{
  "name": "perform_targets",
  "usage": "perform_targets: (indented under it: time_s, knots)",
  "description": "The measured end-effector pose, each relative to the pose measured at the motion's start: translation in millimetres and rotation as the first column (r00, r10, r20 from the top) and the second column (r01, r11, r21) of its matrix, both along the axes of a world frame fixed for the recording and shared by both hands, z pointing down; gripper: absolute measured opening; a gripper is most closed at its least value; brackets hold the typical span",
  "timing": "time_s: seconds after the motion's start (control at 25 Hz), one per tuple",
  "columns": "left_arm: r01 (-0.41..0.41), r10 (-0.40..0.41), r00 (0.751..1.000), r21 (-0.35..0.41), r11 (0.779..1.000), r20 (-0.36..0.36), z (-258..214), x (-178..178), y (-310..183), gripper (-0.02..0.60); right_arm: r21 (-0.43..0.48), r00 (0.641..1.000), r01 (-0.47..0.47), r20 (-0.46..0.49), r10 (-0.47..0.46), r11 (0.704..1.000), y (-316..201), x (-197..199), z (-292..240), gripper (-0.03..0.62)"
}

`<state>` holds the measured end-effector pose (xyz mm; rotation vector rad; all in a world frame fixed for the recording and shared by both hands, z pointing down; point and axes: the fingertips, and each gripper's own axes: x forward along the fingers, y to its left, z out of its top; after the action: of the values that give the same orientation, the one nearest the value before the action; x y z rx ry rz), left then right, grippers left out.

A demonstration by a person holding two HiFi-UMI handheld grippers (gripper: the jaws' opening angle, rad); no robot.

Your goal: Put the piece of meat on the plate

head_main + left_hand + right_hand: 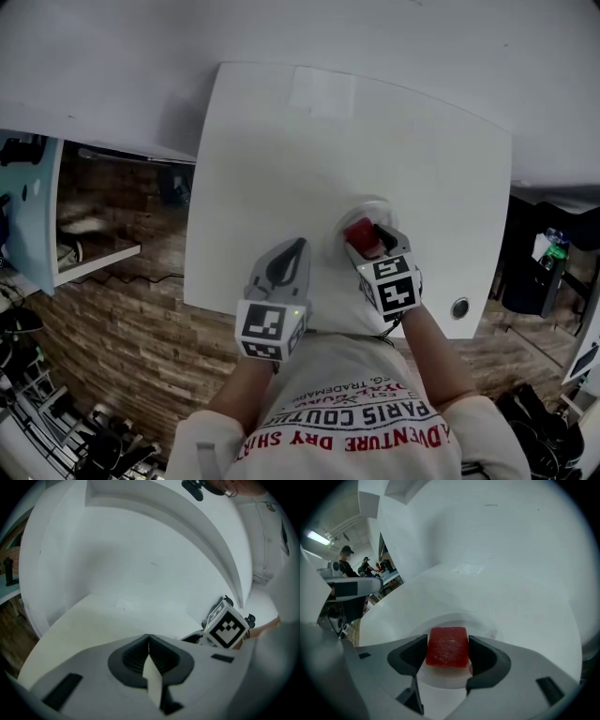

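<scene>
Head view: the right gripper (pixel 367 241) reaches over the pale plate (pixel 371 202) near the front of the white desk (pixel 328 141), with the red piece of meat (pixel 358 232) at its tip. The left gripper (pixel 292 251) idles beside it. The plate's rim is faint against the desk.

Left gripper view: the left gripper (pixel 148 641) is pressed together on nothing, above bare desk (pixel 108 616).

Right gripper view: the right gripper (pixel 447 652) pinches the piece of meat (pixel 447 645) by its sides over the plate (pixel 488 626). This looks like the placing step. Next it likely needs to open and lift straight off. Whether the meat's underside touches the plate is hidden.
</scene>
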<state>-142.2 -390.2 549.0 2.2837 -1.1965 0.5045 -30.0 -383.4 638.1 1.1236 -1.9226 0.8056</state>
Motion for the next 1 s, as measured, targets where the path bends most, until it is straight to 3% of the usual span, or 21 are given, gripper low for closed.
perform_targets:
  time_s: [0.32, 0.36, 0.44, 0.52, 0.6, 0.76, 1.0]
  knots:
    - [0.004, -0.004, 1.0, 0.051, 0.999, 0.006, -22.9, 0.6, -0.7, 0.006, 0.125, 0.995, -0.062, 0.091, 0.051, 0.99, -5.9, -1.0, -42.7, 0.282]
    - [0.001, -0.001, 1.0, 0.06, 0.998, 0.007, -27.0, 2.0, 0.4, 0.007, 0.148, 0.992, -0.085, 0.107, 0.07, 0.985, -6.1, 2.1, -52.3, 0.267]
    - [0.003, -0.003, 1.0, 0.079, 0.997, 0.005, -35.5, 3.1, 2.3, 0.006, 0.201, 0.982, -0.146, 0.151, 0.117, 0.969, -5.4, 9.4, -75.2, 0.157]
    - [0.01, -0.01, 1.0, 0.099, 0.995, 0.002, -45.0, 2.9, 2.7, 0.008, 0.253, 0.965, -0.211, 0.211, 0.159, 0.944, -4.0, 15.8, -101.6, 0.06]
    - [0.01, -0.01, 1.0, 0.126, 0.992, 0.0, -56.8, 4.4, 1.6, 0.008, 0.31, 0.95, -0.255, 0.257, 0.177, 0.916, -3.1, 21.7, -128.5, 0.031]
    - [-0.001, 0.005, 1.0, 0.201, 0.98, -0.019, -89.9, 15.6, -0.7, 0.007, 0.445, 0.951, -0.267, 0.266, 0.159, 0.855, -0.9, 32.9, -177.0, 0.012]
    - [-0.04, 0.057, 0.997, 0.305, 0.952, -0.048, -137.1, 39.8, 5.9, 0.007, 0.575, 0.943, -0.3, 0.302, 0.143, 0.761, 13.1, 49.3, -238.7, 0.012]
